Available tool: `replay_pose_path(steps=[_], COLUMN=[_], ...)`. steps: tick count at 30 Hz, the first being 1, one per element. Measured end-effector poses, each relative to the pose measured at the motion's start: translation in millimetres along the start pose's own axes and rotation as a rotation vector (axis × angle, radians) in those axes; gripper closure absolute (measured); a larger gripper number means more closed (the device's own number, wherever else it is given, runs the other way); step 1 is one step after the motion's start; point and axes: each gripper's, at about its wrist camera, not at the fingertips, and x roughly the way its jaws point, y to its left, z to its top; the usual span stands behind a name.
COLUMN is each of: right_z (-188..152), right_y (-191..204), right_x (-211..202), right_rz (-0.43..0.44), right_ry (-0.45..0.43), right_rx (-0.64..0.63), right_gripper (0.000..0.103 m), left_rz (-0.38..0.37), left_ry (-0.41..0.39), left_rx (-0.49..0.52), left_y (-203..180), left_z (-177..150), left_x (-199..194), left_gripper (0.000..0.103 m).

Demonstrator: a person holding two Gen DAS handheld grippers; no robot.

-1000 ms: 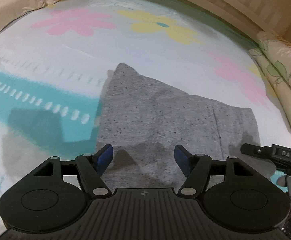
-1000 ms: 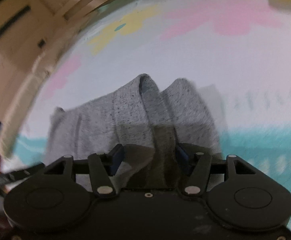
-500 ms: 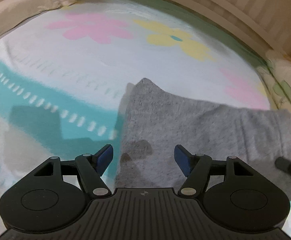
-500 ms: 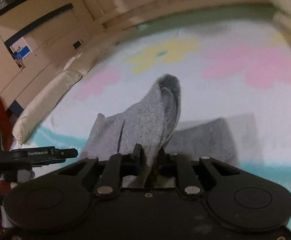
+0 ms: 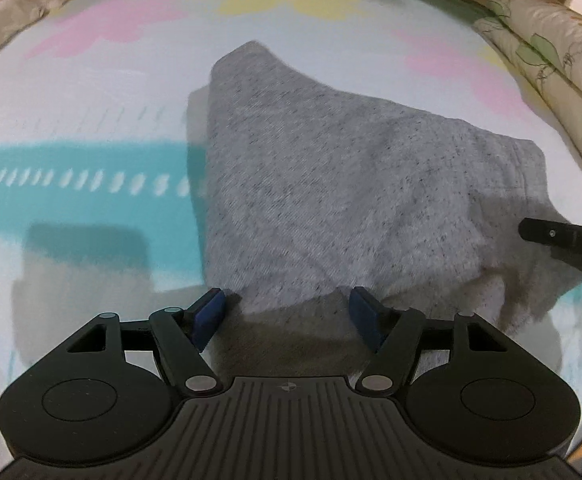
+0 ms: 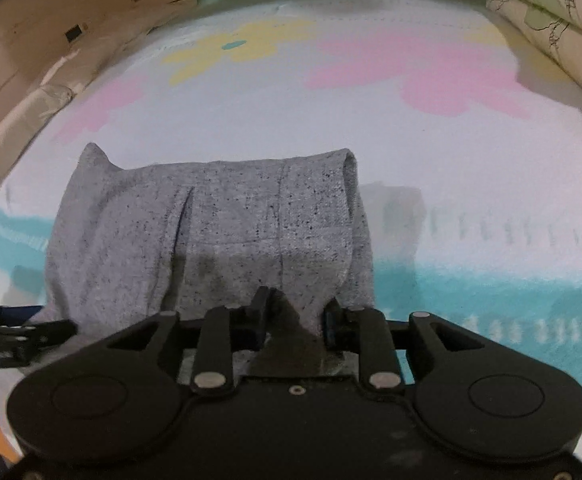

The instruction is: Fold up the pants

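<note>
I hold two grippers over the bed sheet (image 5: 91, 92), a white sheet with pink and yellow flowers and a turquoise band. The grey pants (image 5: 331, 184) lie on this sheet, and I use them as my landmark.

My left gripper (image 5: 287, 308) hangs at the near edge of the pants. Its jaws stand wide apart, and the blue pads (image 5: 207, 312) do not press any cloth; the grey fabric lies between and under them. From this view the pants form a broad, loose shape with one corner pointing away from me, across the turquoise band, and a thicker, lifted fold at their right side. There, just beside this fold, a black bar of my other gripper (image 5: 567, 240) enters the picture.

My right gripper (image 6: 295, 312) is at the near end of the pants (image 6: 211, 232) in its own view. Its jaws are drawn close together, and a bunch of grey cloth rises from between them, so they are clamped on the pants. Beyond the jaws the fabric spreads as a folded panel with a rounded fold at its far right corner.

A cream pillow with a green leaf print (image 5: 551, 60) lies to the right of the pants, at the edge of the sheet.
</note>
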Motion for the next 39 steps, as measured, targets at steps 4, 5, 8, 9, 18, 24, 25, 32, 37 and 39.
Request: replay_pose_path(steps=[4,5,8,9,18,24,25,32,37,39], right_z=[-1,1,4,7,30,56,57,58,54,54], right_y=[-1,-1,-5,-7,5,23,23,22,21,24], right_x=[-1,-3,-6,-10,-60,-51,-45,10,32,34], right_rz=[0.008,0.008,0.008,0.01,-0.087,-0.013,-0.016,-0.06,-0.088,-0.099], right_ry=[0.018,0.019,0.026,0.028,-0.185,-0.171,-0.156,-0.039,-0.01,-0.014], right_rx=[0.049,0.054,0.057,0.061,0.008,-0.078,-0.094,-0.1,-0.124,-0.14], right_gripper=[0.075,0.073,0.072,0.072,0.065,0.068,0.068,0.068,0.068,0.068], left_rz=[-0.003,-0.002,-0.004,-0.002,0.054,0.094,0.098,0.161,0.182,0.188], left_ry=[0.034,0.042,0.07,0.069,-0.136,-0.177,-0.17,-0.079,-0.038,-0.036], left_rx=[0.005,0.014,0.022,0.027,0.065,0.068,0.061,-0.022,-0.037,-0.041], left_y=[10,11,12,12,5,-17,-20,-11,-8,-8], left_z=[-12,-18,-30,-32,16,74,78,96,94,95], left_x=[-9,-11,-15,-18,-68,-34,-26,30,50,52], left_gripper=[0.032,0.032,0.032,0.032,0.033,0.033,0.033,0.033,0.03,0.028])
